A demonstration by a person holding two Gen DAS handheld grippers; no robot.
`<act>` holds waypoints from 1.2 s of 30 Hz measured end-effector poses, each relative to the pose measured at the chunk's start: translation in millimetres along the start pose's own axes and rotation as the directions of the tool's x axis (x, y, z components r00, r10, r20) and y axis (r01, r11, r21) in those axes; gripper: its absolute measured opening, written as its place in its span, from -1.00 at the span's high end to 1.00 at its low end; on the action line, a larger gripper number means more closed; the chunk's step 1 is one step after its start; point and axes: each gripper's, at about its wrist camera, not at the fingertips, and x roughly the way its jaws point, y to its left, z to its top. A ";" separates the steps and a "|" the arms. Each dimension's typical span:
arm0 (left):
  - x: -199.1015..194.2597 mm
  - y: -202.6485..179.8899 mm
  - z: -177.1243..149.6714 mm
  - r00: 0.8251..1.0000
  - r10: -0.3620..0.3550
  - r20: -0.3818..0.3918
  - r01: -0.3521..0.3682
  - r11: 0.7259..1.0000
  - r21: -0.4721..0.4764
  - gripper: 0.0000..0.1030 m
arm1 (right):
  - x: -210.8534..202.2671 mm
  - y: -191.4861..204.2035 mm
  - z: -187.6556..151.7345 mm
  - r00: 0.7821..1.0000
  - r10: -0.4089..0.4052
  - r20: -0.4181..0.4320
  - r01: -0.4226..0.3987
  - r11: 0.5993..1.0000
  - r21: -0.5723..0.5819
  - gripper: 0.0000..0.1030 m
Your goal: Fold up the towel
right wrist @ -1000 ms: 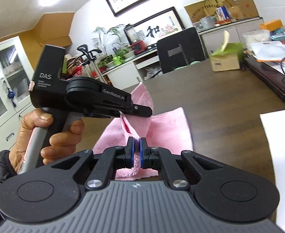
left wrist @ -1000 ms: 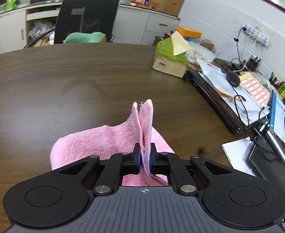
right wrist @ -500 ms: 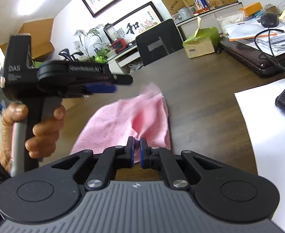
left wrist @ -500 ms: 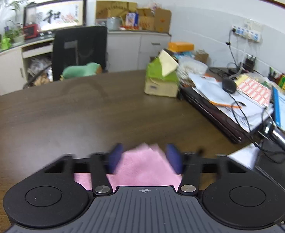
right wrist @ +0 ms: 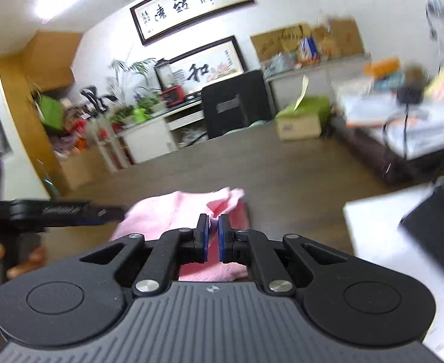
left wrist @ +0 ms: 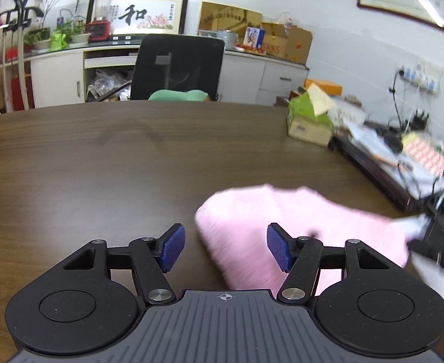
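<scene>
While one pink towel (left wrist: 297, 227) lies on the table (left wrist: 101, 166), left tool (left wrist: 225, 249) gapes wide and right tool (right wrist: 212, 237) is slightly parted.

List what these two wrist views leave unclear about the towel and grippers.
- Left wrist view: pink towel smeared by motion; near edge hidden behind left gripper.
- Right wrist view: whether right gripper pinches cloth; narrow gap, blurred.
- Towel's fold layers: unreadable in either view.

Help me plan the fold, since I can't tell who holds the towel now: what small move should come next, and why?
Probably open the right gripper and draw it back. The left gripper is wide open and holds nothing, the pink towel lies folded on the table, and only a narrow gap shows between the right pads, with towel cloth seemingly between them.
</scene>
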 end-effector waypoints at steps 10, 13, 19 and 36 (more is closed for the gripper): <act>14.1 -43.4 -7.0 0.992 0.125 -0.021 -0.116 0.962 0.248 -0.20 | -17.6 -1.3 24.2 0.993 -0.112 0.036 0.114 0.991 -0.066 0.64; 15.2 -51.2 -10.1 0.988 0.151 -0.018 -0.139 0.947 0.291 -0.20 | -33.2 10.6 33.8 0.993 -0.041 0.111 0.053 0.993 -0.109 0.42; 20.2 -52.7 -11.6 0.986 0.162 -0.025 -0.146 0.936 0.321 -0.26 | 6.7 27.7 41.4 0.999 0.032 -0.036 -0.038 0.983 -0.182 0.15; 71.0 38.7 35.8 0.939 0.344 -0.004 -0.337 0.921 0.194 -0.62 | 125.1 97.1 68.0 0.989 0.013 -0.150 -0.047 0.973 -0.225 0.06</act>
